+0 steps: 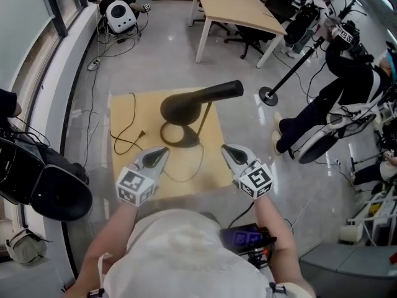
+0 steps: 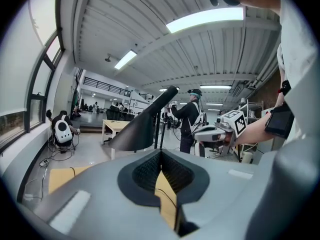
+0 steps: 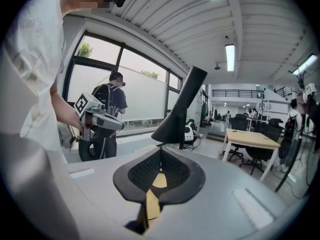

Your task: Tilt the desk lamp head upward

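Observation:
A black desk lamp stands on a small wooden table [image 1: 124,107]. Its cone-shaped head [image 1: 198,99] lies nearly level above the round base [image 1: 180,136]. My left gripper [image 1: 162,149] is shut and empty, hovering over the table's near edge just left of the base. My right gripper [image 1: 225,147] is also shut and empty, near the table's front right corner. Neither touches the lamp. In the left gripper view the lamp head [image 2: 140,126] rises beyond my shut left gripper [image 2: 161,154]. In the right gripper view the lamp head [image 3: 180,109] stands past my shut right gripper [image 3: 161,151].
The lamp's black cord [image 1: 127,135] loops over the table's left half. A large wooden desk [image 1: 242,11] stands at the back. A person in black [image 1: 335,98] and a pole stand [image 1: 268,95] are to the right. A black bag [image 1: 43,179] sits at the left.

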A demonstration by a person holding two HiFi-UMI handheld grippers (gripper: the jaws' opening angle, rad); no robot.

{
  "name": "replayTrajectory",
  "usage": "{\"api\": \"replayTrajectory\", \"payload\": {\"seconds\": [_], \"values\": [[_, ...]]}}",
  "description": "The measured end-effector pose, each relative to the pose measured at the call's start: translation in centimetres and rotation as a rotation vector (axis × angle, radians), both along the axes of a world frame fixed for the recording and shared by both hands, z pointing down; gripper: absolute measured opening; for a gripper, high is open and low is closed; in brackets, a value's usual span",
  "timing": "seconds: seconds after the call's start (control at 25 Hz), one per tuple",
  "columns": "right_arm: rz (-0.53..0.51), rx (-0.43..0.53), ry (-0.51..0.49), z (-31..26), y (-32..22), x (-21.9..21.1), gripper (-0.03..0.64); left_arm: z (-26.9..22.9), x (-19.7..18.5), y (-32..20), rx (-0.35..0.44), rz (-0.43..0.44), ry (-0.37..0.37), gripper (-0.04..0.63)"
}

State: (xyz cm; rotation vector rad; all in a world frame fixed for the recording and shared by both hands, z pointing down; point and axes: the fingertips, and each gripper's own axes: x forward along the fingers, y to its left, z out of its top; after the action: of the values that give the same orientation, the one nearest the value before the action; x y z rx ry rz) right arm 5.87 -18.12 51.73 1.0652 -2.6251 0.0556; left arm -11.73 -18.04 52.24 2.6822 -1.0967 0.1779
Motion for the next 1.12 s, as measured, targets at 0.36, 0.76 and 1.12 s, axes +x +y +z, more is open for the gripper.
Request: {"api": "replayTrajectory", "payload": {"seconds": [0.36,0.76,1.12], "values": [[-0.018,0.171,0.104,-8.7,-3.1,1.7,0.012,-0.8,0.8,-2.4,-0.005,0.028,0.022,0.002],[-0.116,0.322,0.203,-17.2,-4.5,0.4,0.02,-1.1,1.5,-5.1,0.003,0.018,0.01,0.003],[-0.122,0.163,0.065,-20.6,-7.5,0.1,0.166,-0.4,0.8,-6.6,-0.011,-0.018,-0.008,0.003]]}}
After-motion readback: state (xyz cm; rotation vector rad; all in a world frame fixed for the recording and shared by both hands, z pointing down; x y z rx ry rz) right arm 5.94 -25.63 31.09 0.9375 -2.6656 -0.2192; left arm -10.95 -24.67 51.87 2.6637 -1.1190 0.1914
